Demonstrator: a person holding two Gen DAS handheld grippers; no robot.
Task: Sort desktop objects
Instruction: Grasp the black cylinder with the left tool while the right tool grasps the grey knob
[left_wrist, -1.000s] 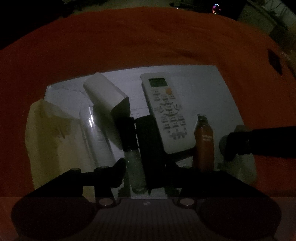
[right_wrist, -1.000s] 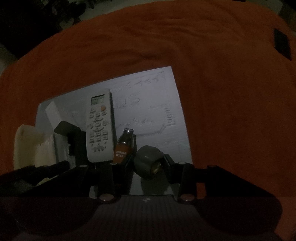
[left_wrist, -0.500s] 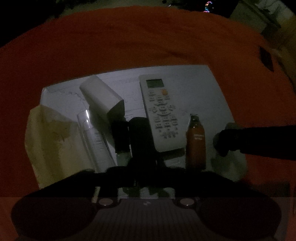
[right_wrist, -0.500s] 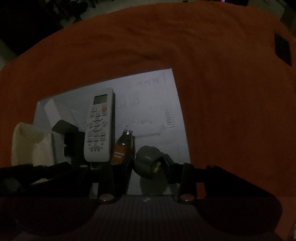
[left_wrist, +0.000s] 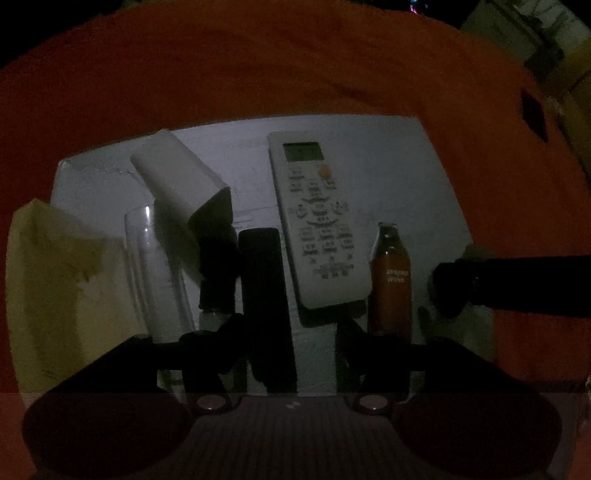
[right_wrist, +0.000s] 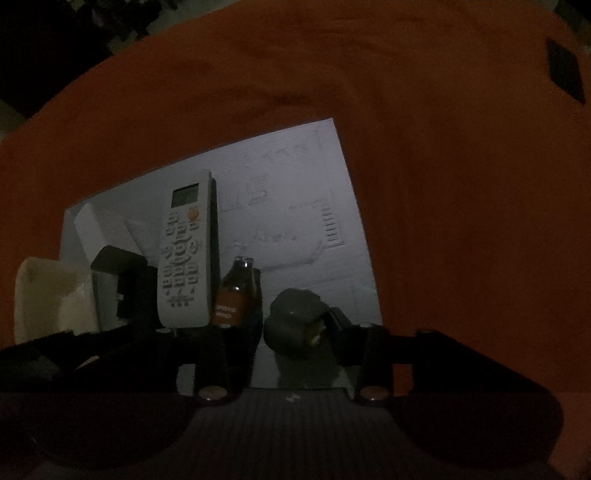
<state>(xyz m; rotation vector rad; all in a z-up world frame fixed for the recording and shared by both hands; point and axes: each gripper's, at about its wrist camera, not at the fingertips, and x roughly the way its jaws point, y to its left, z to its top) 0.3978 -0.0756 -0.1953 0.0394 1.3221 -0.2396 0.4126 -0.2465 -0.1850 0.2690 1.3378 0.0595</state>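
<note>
Left wrist view, dim light. Left gripper (left_wrist: 290, 332): fingers spread apart; one black bar-shaped object (left_wrist: 266, 295) lies between them, but whether either pad touches it I cannot tell. All items sit on one white board (left_wrist: 399, 155) laid over an orange cloth (left_wrist: 258, 66). Count on the board: one white remote control (left_wrist: 319, 225), display end away from the camera; one brown bottle (left_wrist: 390, 284) lying just right of the remote; one white box (left_wrist: 181, 181), tilted, left of the remote; one clear tube (left_wrist: 155, 273) lying beside the box; one small dark-capped vial (left_wrist: 216, 280) just left of the black bar. One crumpled yellowish paper (left_wrist: 51, 288) at the board's left edge. The right gripper (left_wrist: 491, 284) enters from the right edge, near the bottle.

Right wrist view. Right gripper (right_wrist: 291, 328): fingers parted around one grey roll of tape (right_wrist: 291, 325); the right-hand finger appears against the roll, contact on the other side not discernible. Same remote control (right_wrist: 184, 254) and brown bottle (right_wrist: 236, 295) lie side by side, left of the roll. One black block (right_wrist: 125, 280) left of the remote. The board carries faint embossed markings.
</note>
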